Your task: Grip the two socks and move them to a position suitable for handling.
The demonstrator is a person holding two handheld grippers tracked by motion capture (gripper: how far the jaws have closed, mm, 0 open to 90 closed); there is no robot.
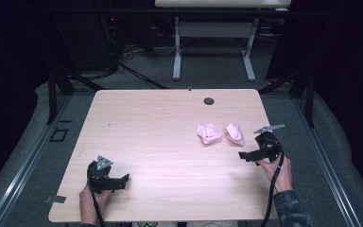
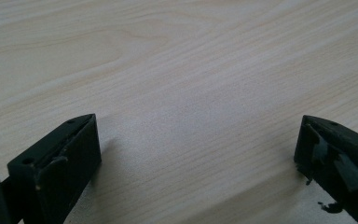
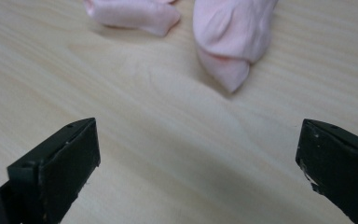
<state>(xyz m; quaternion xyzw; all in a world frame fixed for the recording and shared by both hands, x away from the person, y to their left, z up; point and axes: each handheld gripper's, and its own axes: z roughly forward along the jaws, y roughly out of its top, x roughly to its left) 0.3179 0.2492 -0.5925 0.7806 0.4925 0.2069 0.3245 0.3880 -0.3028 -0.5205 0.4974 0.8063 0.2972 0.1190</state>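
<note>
Table (image 1: 170,142) of pale wood grain, seen from above, with a small dark round grommet (image 1: 209,101) near its far edge and dark floor around it. A second pale table (image 1: 212,28) stands well beyond it.

Left gripper (image 1: 123,178), held in the person's left hand (image 1: 92,201) at the near left part of the table, points toward the right. In the left gripper view its two black jaws stand wide apart over bare wood, with nothing between them.

Right gripper (image 1: 242,155), held in the person's right hand (image 1: 281,172) at the near right edge, points left toward the pink items. In the right gripper view its jaws are likewise spread wide and hold nothing.

Two crumpled pink cloth pieces lie on the right half of the table, near each other but apart: the larger pink piece (image 1: 209,133) to the left, the smaller pink piece (image 1: 235,134) to the right, near the right gripper. Both lie just ahead of the jaws in the right gripper view, untouched ( (image 3: 133,13), (image 3: 233,37)).
</note>
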